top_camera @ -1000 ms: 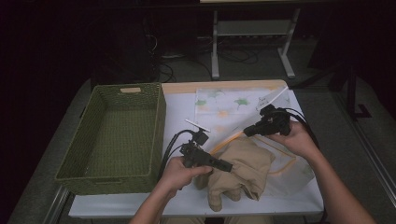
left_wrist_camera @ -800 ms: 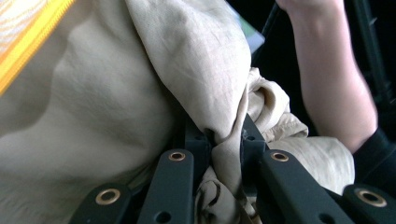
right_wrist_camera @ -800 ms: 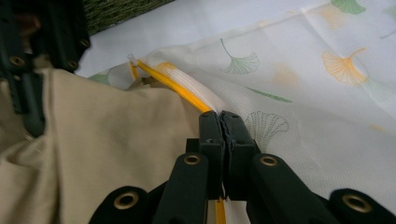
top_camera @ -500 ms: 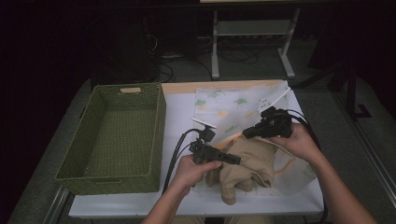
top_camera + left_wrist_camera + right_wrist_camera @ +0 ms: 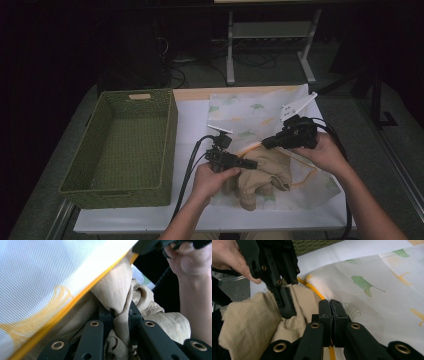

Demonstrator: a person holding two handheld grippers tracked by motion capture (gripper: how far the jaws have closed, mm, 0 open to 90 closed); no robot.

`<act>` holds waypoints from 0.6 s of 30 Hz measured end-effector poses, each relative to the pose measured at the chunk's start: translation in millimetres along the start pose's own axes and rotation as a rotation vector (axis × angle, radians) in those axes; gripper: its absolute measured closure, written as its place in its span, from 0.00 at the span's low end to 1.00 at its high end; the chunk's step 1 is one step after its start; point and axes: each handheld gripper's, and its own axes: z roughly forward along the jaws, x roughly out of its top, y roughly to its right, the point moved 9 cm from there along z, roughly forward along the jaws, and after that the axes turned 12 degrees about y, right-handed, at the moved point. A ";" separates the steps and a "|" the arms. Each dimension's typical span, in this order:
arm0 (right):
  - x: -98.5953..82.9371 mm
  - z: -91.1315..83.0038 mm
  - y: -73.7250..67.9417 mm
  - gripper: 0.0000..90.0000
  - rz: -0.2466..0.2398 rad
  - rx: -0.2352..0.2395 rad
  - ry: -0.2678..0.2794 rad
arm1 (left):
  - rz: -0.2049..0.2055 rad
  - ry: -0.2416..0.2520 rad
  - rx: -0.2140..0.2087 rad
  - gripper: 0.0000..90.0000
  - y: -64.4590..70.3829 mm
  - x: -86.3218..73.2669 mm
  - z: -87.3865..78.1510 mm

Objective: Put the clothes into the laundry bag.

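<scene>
A crumpled tan cloth point(image 5: 265, 175) lies at the mouth of a white mesh bag point(image 5: 240, 115) printed with green leaves and edged in yellow. My left gripper point(image 5: 252, 163) is shut on a fold of the tan cloth point(image 5: 117, 287), just under the bag's yellow edge point(image 5: 82, 293). The cloth is pinched between the left gripper's point(image 5: 120, 312) jaws. My right gripper point(image 5: 265, 143) is shut on the bag's yellow edge point(image 5: 312, 287) and holds it lifted over the cloth point(image 5: 247, 325). In the right gripper view its jaws point(image 5: 330, 302) meet on the mesh, with the left gripper point(image 5: 287, 312) close beside.
A green woven basket point(image 5: 170, 130) with nothing in it stands at the left on the white table point(image 5: 190, 125). The bag's far part lies flat toward the table's back edge. Cables trail from both grippers toward the front edge.
My left gripper has carried the tan cloth to the right, toward and under the bag's lifted edge. The right gripper has barely moved and still holds the edge.
</scene>
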 end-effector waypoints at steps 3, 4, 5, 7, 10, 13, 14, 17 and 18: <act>2.4 -2.9 -0.8 0.97 -0.001 0.001 0.013 | 0.008 0.032 0.017 0.89 1.2 9.5 -2.0; 3.4 -3.8 -0.9 0.97 -0.001 0.001 0.018 | 0.013 0.040 0.028 0.89 -0.1 10.9 -1.8; 3.9 -4.5 -0.7 0.97 -0.002 0.000 0.021 | 0.024 0.047 0.053 0.89 -3.9 11.2 -1.2; 2.1 -4.7 -0.2 0.97 -0.003 -0.004 0.010 | 0.046 0.054 0.117 0.88 -15.3 7.2 1.7; -5.4 -2.3 -0.9 0.97 0.000 -0.010 -0.027 | -0.017 0.115 0.078 0.86 -23.5 1.0 4.9; -12.5 1.3 -1.9 0.97 0.004 -0.002 -0.048 | -0.023 0.123 0.075 0.80 -23.3 -3.6 7.0; -14.7 2.4 -2.4 0.97 0.005 -0.003 -0.056 | -0.019 0.117 0.080 0.79 -21.9 -4.7 7.1; -18.9 4.5 -4.1 0.97 0.011 0.006 -0.063 | 0.005 0.107 0.102 0.75 -19.1 -6.1 5.1; -19.7 5.0 -4.5 0.97 0.010 0.009 -0.061 | 0.017 0.098 0.110 0.74 -19.1 -7.6 4.3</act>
